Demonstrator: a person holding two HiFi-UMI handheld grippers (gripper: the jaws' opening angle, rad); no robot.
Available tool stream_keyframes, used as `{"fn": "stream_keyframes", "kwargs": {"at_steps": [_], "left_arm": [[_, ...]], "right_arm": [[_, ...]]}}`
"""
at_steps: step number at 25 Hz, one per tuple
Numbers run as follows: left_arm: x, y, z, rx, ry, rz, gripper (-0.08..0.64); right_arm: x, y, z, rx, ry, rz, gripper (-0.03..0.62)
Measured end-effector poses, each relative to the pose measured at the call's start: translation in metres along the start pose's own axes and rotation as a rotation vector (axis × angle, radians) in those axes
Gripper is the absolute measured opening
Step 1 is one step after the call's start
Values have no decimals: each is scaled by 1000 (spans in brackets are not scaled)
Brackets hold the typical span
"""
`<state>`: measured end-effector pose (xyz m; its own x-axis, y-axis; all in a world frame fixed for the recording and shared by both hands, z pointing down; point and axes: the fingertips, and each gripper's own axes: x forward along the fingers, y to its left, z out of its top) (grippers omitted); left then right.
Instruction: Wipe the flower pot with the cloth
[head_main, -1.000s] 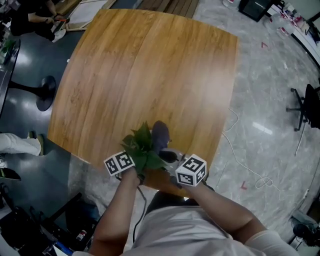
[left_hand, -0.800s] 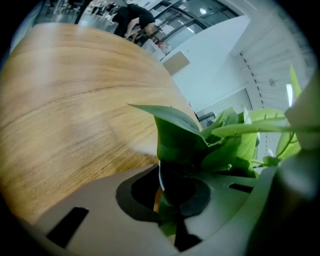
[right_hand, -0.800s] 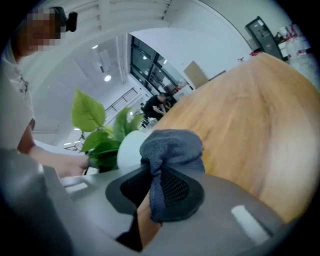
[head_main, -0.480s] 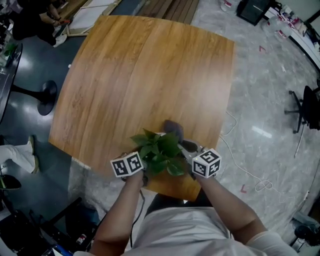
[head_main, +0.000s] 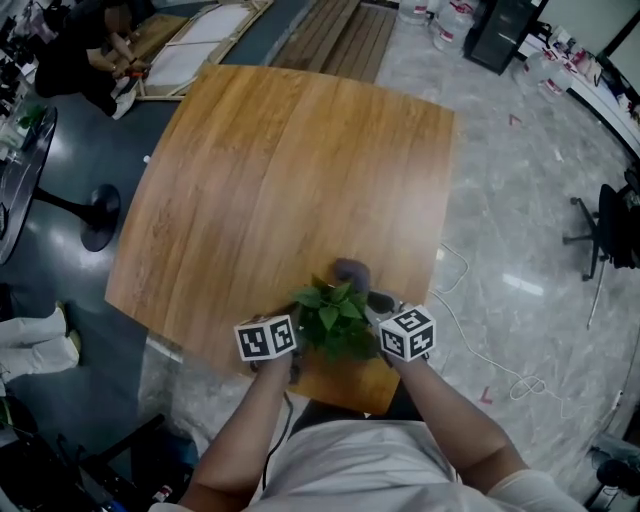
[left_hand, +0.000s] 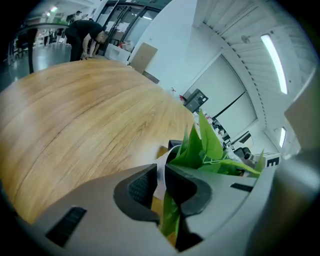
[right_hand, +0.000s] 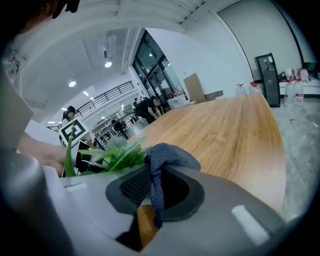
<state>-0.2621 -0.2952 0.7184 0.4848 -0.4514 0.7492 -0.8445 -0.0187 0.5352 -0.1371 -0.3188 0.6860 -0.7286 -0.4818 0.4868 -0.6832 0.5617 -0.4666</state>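
Flower pot (left_hand: 160, 172) shifted right — leaves (head_main: 335, 318) hide it; left tool (left_hand: 159, 183) clamps its rim, right tool (right_hand: 156, 187) pinches cloth (right_hand: 167, 154).

Left gripper (left_hand: 159, 186) view: only a white sliver of the flower pot (left_hand: 161, 172) shows between the jaws; the rest sits behind gripper body and leaves (left_hand: 202, 145). Head view: pot fully hidden under foliage, cloth (head_main: 351, 271) just a grey tip past it, both jaw pairs out of sight. Right gripper (right_hand: 156, 189) view: cloth's lower end disappears between the jaws. Person (head_main: 80, 60) top-left too small to read.
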Motion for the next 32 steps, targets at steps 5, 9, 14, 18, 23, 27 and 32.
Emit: {"fn": "stream_keyframes", "kwargs": {"at_steps": [5,9,14,18,23,27,32], "left_arm": [[-9,-12,9,31,-16,-21,60],[-18,-27,14,59,-43,-37,87],[-33,-43,27,107,-102,-28,87],[-51,-55,41,133,-166,-27,87],[-86,-79,51,149,-276,-39,87],[-120,-105,55,184,-380,-12,56],[-180,-149,55,209,-540,24,8]], "right_arm": [[-8,-4,9,-17,-14,-31,49],[-23,-8,19,-47,-37,-58,49],[-41,-7,38,-101,-75,-76,49],[-54,3,59,-157,-103,-74,49],[-78,24,87,-225,-143,-42,49],[-108,43,106,-270,-176,-2,49],[-153,79,130,-353,-215,67,49]]}}
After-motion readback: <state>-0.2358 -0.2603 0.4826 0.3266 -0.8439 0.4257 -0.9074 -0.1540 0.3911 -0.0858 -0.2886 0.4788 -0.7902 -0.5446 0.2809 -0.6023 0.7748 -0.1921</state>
